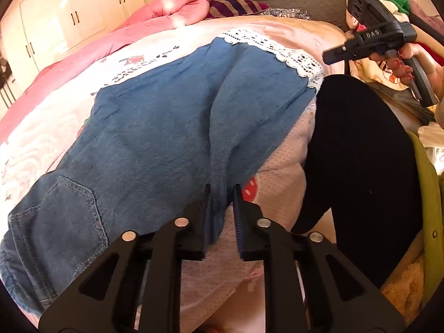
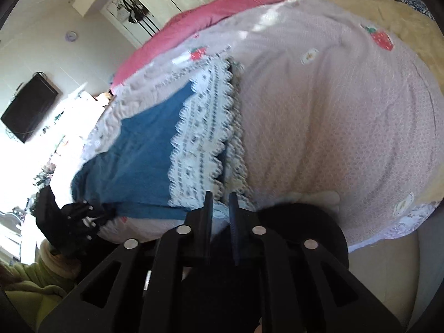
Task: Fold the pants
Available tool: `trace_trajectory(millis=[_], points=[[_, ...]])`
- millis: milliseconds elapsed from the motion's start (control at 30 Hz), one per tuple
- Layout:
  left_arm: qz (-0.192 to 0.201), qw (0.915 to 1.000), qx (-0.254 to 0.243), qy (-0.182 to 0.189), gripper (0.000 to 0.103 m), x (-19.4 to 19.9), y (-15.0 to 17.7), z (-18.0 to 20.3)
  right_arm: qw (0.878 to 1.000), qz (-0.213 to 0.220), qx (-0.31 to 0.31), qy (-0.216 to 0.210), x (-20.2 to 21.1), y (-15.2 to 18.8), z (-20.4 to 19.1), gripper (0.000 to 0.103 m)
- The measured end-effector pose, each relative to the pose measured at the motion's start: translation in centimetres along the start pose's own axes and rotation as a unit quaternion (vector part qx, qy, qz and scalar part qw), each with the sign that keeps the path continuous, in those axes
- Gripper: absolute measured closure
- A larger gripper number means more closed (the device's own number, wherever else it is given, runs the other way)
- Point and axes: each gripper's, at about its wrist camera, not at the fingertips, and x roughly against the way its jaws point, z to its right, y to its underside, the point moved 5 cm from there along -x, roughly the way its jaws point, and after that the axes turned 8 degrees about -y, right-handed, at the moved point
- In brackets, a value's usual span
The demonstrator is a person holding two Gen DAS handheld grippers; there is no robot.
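Observation:
Blue denim pants [image 1: 155,138] with white lace hems [image 1: 294,55] lie spread on the bed. My left gripper [image 1: 222,191] is at the near edge of the pants by the crotch, its jaws narrowly apart with a fold of denim between them. In the right wrist view the pants [image 2: 147,149] and lace hem [image 2: 199,144] lie ahead. My right gripper [image 2: 220,197] is at the near lace edge, jaws narrowly apart with light fabric between them. The right gripper body [image 1: 374,38] shows in the left wrist view, above the bed's right side. The left gripper [image 2: 83,216] shows at the left in the right wrist view.
The bed has a pale strawberry-print cover [image 2: 333,111] and a pink quilt [image 1: 83,50] on the far side. The person's black-clad leg [image 1: 360,152] is at the right of the bed. White wardrobes [image 1: 55,14] stand behind. A wall TV [image 2: 27,108] is at the left.

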Motion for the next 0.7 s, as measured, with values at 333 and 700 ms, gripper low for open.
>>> trace_trajectory(millis=[333, 700], points=[[-0.005, 0.9991, 0.041, -0.003, 0.094, -0.1, 0.0, -1.3, 0.997, -0.045, 0.049, 0.046, -2.4, -0.1, -0.9, 0.095], [0.007, 0.9942, 0.108, -0.002, 0.056, 2.1, 0.5, -4.0, 0.994, -0.039, 0.039, 0.098, -1.1, 0.0, 0.1, 0.072]])
